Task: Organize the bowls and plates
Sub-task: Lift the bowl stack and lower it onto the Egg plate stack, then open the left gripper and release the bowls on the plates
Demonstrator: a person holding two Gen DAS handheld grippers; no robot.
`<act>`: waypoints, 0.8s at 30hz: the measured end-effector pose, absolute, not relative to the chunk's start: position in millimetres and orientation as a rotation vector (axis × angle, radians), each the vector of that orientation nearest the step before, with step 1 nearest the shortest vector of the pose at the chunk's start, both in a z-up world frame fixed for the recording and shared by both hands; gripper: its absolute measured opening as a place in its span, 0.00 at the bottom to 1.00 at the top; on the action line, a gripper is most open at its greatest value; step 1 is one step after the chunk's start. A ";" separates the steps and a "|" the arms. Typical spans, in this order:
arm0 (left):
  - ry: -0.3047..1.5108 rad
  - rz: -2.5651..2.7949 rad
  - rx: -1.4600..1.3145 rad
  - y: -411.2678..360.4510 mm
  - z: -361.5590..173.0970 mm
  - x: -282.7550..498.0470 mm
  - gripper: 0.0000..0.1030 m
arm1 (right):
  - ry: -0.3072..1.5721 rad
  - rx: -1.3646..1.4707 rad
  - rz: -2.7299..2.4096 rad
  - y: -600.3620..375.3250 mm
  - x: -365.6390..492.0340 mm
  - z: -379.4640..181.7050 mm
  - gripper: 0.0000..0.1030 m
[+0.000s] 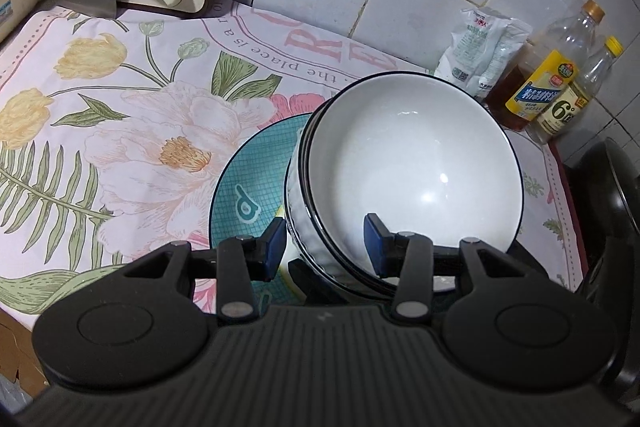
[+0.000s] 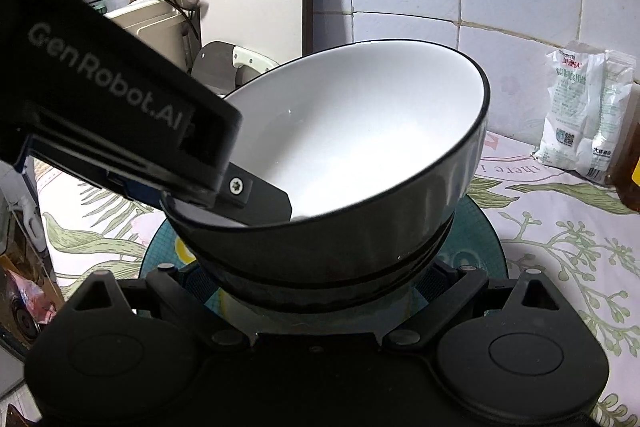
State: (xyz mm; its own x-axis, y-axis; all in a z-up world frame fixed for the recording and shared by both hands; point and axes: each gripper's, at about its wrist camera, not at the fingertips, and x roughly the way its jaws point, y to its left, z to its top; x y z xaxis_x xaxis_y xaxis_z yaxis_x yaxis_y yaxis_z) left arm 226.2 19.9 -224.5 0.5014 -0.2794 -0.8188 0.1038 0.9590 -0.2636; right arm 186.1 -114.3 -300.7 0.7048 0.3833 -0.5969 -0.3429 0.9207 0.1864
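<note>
Left wrist: left gripper straddles tilted bowl's rim.

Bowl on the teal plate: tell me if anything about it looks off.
The white bowl is tilted, not flat, tipped up over the teal plate. The left gripper pinches its near rim, one finger inside, one outside. No chips or spills are visible.

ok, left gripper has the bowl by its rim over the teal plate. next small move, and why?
Probably lower and level the bowl onto the teal plate, then open. The left gripper pinches its rim, one finger inside, one outside; the bowl is tilted and seems to hang just above the plate. The right gripper's fingers are hidden behind the bowl.
</note>
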 end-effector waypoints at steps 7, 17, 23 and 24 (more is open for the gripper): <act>1.013 -0.230 -0.161 14.7 -225.1 224.9 0.39 | 0.741 0.054 0.348 -115.9 181.0 -299.1 0.96; 1.063 -0.231 -0.121 13.2 -216.9 240.3 0.42 | 0.747 0.153 0.249 -130.1 122.9 -265.0 0.96; 1.067 -0.260 -0.117 20.9 -194.0 230.1 0.44 | 0.741 0.175 0.168 -140.3 102.1 -242.2 0.96; 1.059 -0.266 -0.111 21.9 -187.3 226.2 0.45 | 0.735 0.177 0.156 -142.1 99.3 -236.3 0.96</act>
State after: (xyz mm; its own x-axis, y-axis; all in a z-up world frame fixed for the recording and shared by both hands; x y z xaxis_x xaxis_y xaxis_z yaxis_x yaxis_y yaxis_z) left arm 226.2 21.9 -187.3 0.4612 -0.2689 -0.8456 0.1623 0.9624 -0.2176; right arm 99.3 -142.1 -236.3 0.7316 0.2030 -0.6508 -0.0795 0.9735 0.2143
